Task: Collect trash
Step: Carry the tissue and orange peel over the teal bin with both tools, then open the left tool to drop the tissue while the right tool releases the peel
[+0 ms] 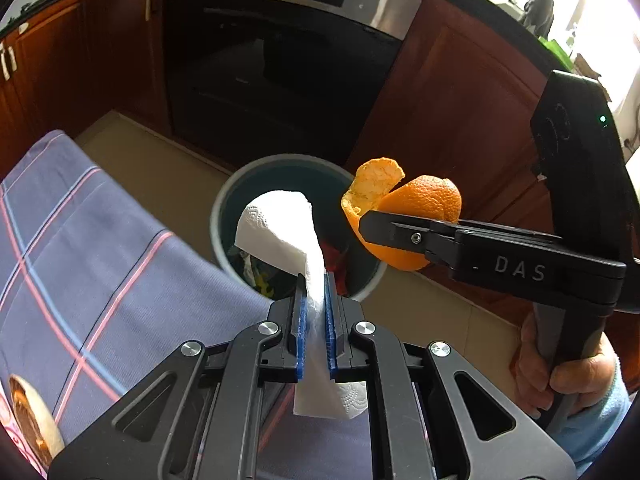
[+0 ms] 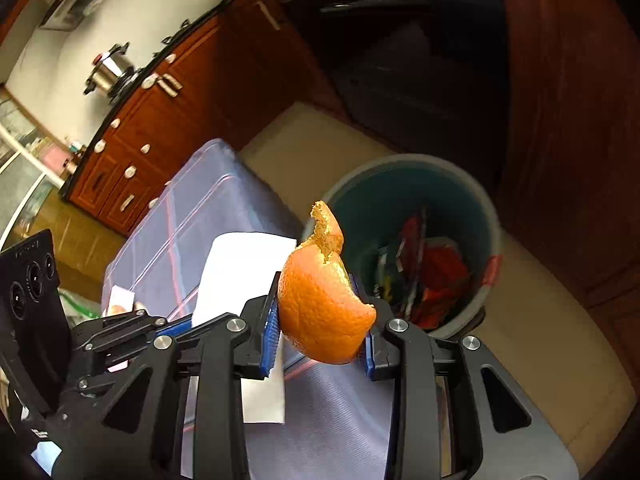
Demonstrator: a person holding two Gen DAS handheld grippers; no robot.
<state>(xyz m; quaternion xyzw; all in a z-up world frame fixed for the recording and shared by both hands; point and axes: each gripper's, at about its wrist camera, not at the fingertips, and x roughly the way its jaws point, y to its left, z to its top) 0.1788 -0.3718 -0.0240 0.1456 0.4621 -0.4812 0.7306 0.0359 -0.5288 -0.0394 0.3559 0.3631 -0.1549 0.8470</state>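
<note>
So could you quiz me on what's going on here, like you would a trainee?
1. True or false: the left gripper is shut on a paper towel.
2. What does the right gripper hold?
A. a red wrapper
B. an orange peel
C. a spoon
3. In a few words: where does the bin stand, and is it empty?

Key
1. True: its blue pads pinch the white sheet.
2. B: the orange peel sits between its pads.
3. On the floor beside the table with the checked tablecloth; not empty, there are red wrappers inside.
</note>
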